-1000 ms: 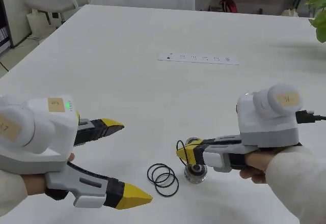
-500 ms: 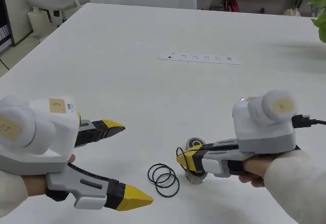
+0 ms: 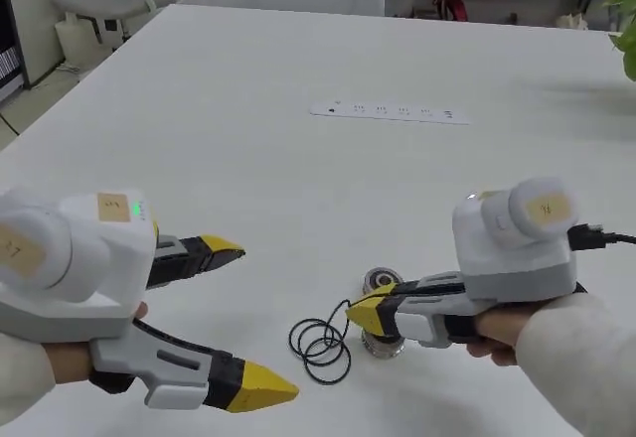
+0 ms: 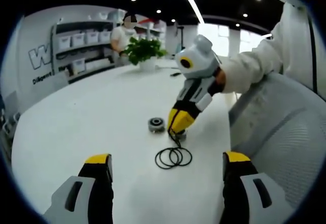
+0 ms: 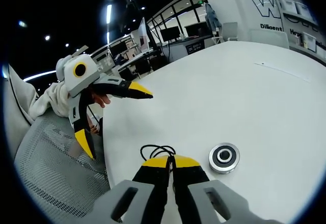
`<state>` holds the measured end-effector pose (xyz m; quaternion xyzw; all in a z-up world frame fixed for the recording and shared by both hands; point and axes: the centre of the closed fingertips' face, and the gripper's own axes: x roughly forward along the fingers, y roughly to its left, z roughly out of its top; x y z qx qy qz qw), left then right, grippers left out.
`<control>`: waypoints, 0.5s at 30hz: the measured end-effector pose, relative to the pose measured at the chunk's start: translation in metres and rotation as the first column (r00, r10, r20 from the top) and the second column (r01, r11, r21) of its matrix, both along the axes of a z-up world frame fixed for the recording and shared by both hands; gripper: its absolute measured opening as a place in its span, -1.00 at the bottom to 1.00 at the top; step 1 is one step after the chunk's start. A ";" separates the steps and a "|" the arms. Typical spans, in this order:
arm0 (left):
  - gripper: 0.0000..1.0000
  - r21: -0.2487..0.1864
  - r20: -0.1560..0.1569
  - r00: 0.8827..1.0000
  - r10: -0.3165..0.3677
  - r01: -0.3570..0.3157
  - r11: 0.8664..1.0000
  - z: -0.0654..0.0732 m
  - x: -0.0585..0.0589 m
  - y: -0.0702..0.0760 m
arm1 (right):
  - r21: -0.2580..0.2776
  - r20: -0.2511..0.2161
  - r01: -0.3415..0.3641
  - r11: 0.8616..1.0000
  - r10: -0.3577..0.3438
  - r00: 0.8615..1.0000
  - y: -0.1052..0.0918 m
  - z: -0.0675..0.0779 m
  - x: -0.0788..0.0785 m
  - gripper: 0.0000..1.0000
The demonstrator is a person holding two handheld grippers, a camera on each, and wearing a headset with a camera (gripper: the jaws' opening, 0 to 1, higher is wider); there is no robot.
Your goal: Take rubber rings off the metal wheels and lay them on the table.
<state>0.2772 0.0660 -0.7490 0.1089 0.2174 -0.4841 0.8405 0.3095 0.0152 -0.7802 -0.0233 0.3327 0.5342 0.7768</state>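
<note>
One rubber ring (image 3: pixel 345 307), pinched in the right tongs (image 3: pixel 359 310), should be eased flat onto the counter (image 3: pixel 298 179) just ahead of their tips, with the left tongs (image 3: pixel 258 320) spread wide.

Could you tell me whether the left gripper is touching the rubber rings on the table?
Apart. In the head view, bare table shows between the open left gripper and the rubber rings; the left gripper view shows them ahead of its jaws.
</note>
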 end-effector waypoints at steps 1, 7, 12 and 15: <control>0.82 0.001 -0.001 1.000 0.000 0.000 1.000 0.000 0.000 0.000 | 0.000 0.000 0.000 1.000 0.000 1.000 0.000 0.000 0.000 -1.00; 0.81 0.001 -0.001 1.000 0.000 0.000 1.000 0.000 -0.001 0.000 | -0.003 0.000 0.000 1.000 0.000 1.000 0.000 -0.001 0.000 -1.00; 0.81 0.004 -0.003 1.000 -0.001 0.001 1.000 0.000 -0.001 0.000 | -0.007 -0.008 -0.003 1.000 0.002 1.000 -0.001 -0.001 -0.001 -1.00; 0.81 0.006 -0.004 1.000 -0.001 0.001 1.000 -0.001 -0.001 0.000 | -0.011 -0.010 -0.005 1.000 0.005 1.000 -0.001 -0.002 -0.001 -1.00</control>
